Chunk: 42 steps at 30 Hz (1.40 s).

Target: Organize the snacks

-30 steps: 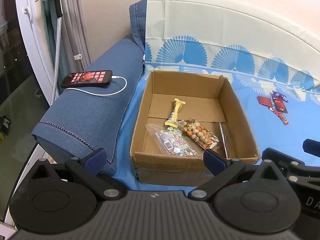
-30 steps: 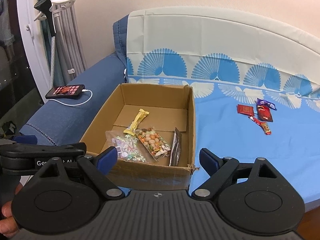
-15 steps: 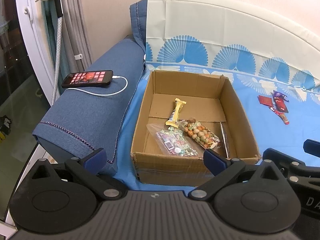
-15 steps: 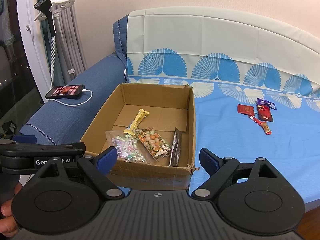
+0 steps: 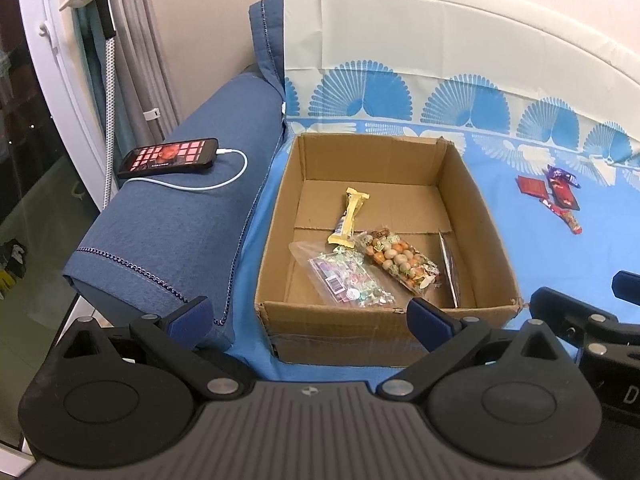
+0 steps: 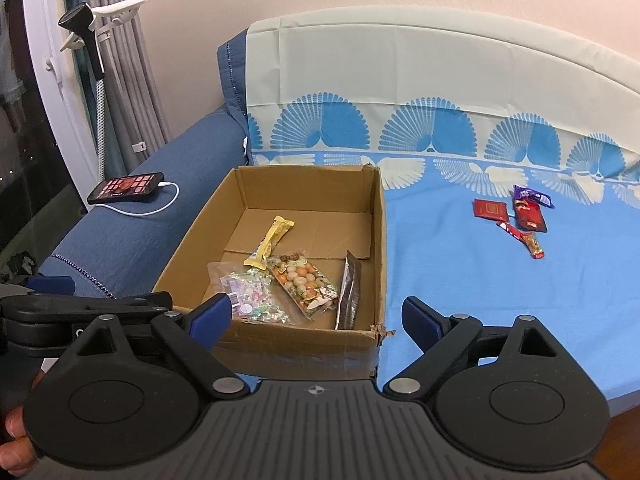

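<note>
An open cardboard box (image 5: 478, 208) (image 6: 380, 240) sits on the blue sofa sheet. Inside lie a yellow bar (image 5: 349, 216) (image 6: 270, 240), a clear candy bag (image 5: 346, 278) (image 6: 250, 292), a bag of round snacks (image 5: 400, 262) (image 6: 302, 280) and a dark sachet (image 6: 349, 290) leaning on the right wall. Several small red and purple snack packets (image 5: 554, 196) (image 6: 516, 216) lie on the sheet to the right of the box. My left gripper (image 5: 308, 316) and right gripper (image 6: 316, 316) are both open and empty, held in front of the box's near edge.
A phone (image 5: 170, 158) (image 6: 126, 187) on a white charging cable rests on the blue armrest (image 5: 168, 232) left of the box. A steamer stand (image 5: 102, 8) and curtain are at far left. The sofa back (image 6: 420, 80) rises behind.
Almost nothing has moved. Both grippers stay open and hover in front of the box; the views shift only slightly.
</note>
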Motion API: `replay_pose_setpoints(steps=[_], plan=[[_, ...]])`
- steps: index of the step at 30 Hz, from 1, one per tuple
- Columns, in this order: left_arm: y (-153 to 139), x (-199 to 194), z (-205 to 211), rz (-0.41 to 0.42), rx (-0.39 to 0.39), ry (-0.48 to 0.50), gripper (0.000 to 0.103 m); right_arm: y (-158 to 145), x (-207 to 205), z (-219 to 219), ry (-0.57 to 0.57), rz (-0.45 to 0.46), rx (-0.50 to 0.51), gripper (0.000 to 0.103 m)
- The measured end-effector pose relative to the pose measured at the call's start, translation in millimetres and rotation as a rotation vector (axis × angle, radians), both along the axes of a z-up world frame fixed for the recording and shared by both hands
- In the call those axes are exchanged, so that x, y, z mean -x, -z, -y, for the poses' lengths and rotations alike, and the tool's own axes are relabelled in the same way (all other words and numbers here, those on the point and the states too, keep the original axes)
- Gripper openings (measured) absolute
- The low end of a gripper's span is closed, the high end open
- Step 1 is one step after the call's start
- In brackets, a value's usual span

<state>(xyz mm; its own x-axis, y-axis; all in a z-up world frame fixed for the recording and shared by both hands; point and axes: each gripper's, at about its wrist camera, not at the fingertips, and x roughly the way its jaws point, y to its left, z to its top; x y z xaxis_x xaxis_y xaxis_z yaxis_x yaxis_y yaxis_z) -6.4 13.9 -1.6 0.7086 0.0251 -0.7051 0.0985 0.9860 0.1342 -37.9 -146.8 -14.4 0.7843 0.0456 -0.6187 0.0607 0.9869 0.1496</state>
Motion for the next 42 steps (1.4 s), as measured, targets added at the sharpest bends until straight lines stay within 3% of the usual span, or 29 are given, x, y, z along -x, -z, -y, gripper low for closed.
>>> replay_pose_setpoints(steps=[13, 24, 30, 35, 38, 42], plan=[[3, -12, 33, -0.036, -0.047, 0.046, 0.103, 14, -1, 33, 0.054, -0.023, -0.066, 0.094], [-2, -48, 103, -0.092, -0.029, 0.131, 0.103, 31, 8, 111, 0.222, -0.023, -0.070, 0.094], [-1, -85, 162, -0.133, -0.023, 0.217, 0.103, 49, 6, 185, 0.376, -0.045, -0.089, 0.094], [6, -130, 222, -0.150, -0.043, 0.295, 0.103, 63, -11, 243, 0.434, -0.053, -0.089, 0.095], [20, -162, 270, -0.153, -0.079, 0.392, 0.103, 75, -29, 278, 0.462, -0.061, -0.080, 0.095], [63, -212, 338, -0.168, -0.144, 0.570, 0.103, 96, -56, 319, 0.500, -0.084, -0.091, 0.095]])
